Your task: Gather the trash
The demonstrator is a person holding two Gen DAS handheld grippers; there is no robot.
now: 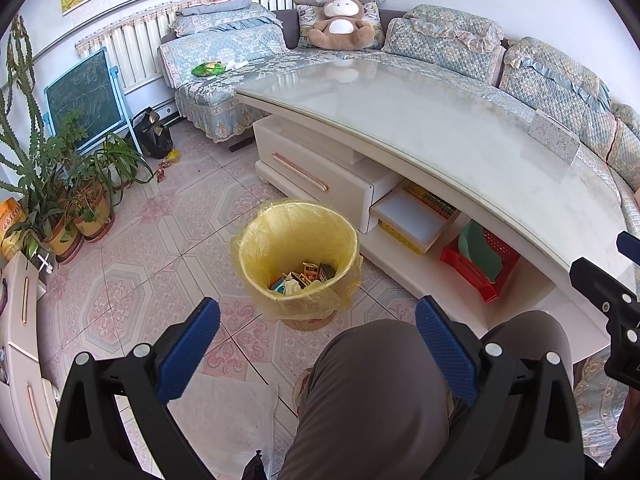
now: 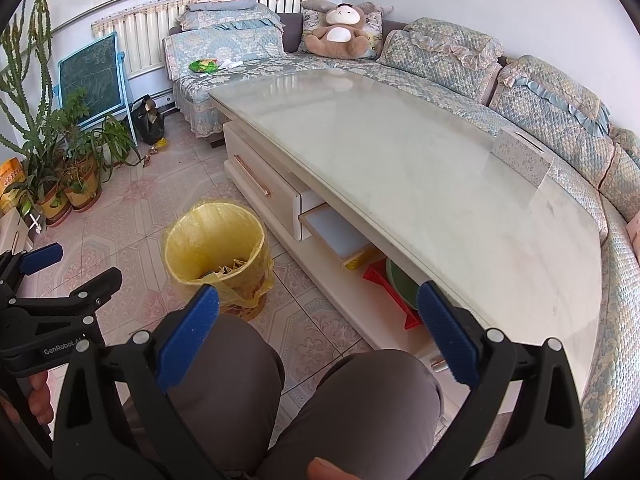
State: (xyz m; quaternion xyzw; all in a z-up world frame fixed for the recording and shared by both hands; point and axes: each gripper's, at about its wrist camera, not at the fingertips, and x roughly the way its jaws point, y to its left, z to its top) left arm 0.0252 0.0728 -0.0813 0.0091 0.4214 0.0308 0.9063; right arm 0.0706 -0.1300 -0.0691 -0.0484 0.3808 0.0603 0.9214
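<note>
1. Left gripper [image 1: 318, 344]: jaws spread wide, holding nothing, bottom centre of the left wrist view, above the person's knee [image 1: 376, 380].
2. Right gripper [image 2: 318, 340]: also wide apart, nothing held, bottom centre of the right wrist view.
3. Trash bin [image 1: 298, 256] with yellow liner: centre frame, on the tiled floor [image 1: 132, 264] beside the coffee table [image 1: 420, 120]; cartons and crumpled paper [image 1: 302, 276] inside.
4. Tissue box [image 2: 520, 156] on the tabletop, right side.
</note>
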